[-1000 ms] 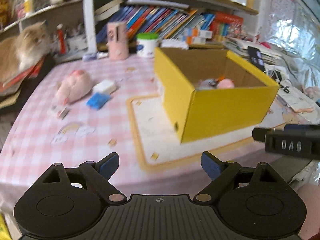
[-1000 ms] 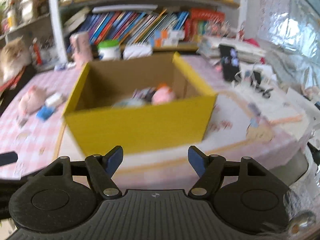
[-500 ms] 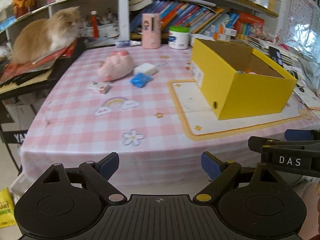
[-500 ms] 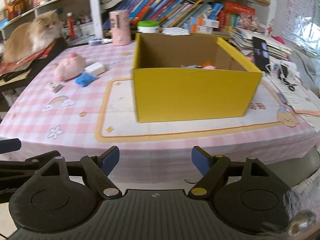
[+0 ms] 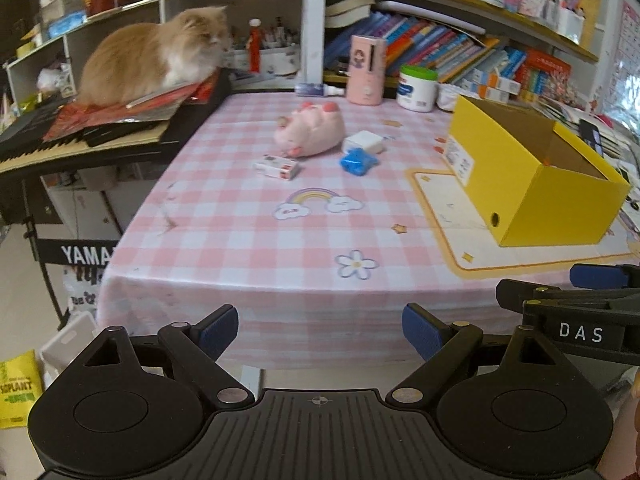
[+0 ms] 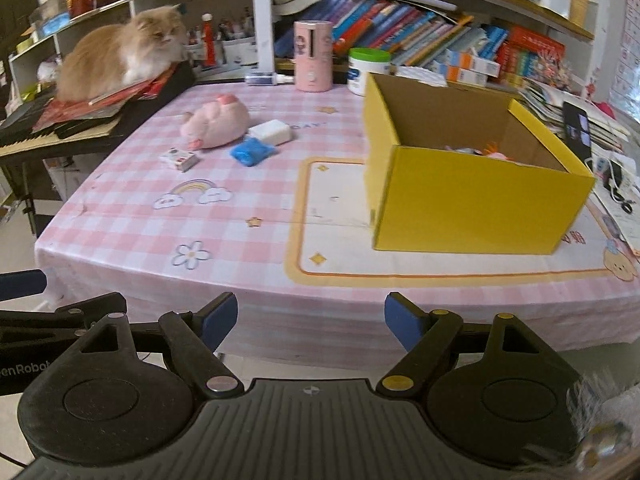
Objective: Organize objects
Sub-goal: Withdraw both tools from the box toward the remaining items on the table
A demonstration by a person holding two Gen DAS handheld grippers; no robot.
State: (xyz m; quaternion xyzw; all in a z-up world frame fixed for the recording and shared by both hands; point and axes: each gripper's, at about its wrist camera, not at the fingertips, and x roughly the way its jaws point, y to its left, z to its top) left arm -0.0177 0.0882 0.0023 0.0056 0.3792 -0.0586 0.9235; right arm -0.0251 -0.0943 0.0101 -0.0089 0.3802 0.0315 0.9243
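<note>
Off the near edge of the table covered in a pink checked cloth (image 5: 224, 240), both grippers are hanging back from the work, each with its blue-padded jaws spread and nothing between them. The left gripper (image 5: 320, 332) is standing wide; the right gripper (image 6: 310, 322) has just been opening its jaws further, and they too are bare.

4 loose things are lying toward the far left part of the table: a pink plush pig toy (image 5: 310, 134), a small white rectangular block (image 5: 364, 141) just beside it, a crumpled blue soft packet (image 5: 358, 161) in front of that block, and a small white and red printed carton (image 5: 277, 167) nearest the left edge. The open yellow cardboard box (image 6: 472, 200) is sitting on a cream mat with an orange border (image 6: 332, 208) toward the right edge, and a few small items are already showing inside it.

Several risks are looking likely from here. The 4 things are lying close together, so a jaw coming down on 1 could be nudging its neighbour away or pinching 2 at once. The carton is lying flat and low, so the pads could be sliding over it. The box looks light, so a knock on its near wall while dropping something in could be shifting it off the mat. A fluffy orange and white cat (image 5: 160, 56) is resting on papers beside the far left corner, and it could be stepping among the items.
</note>
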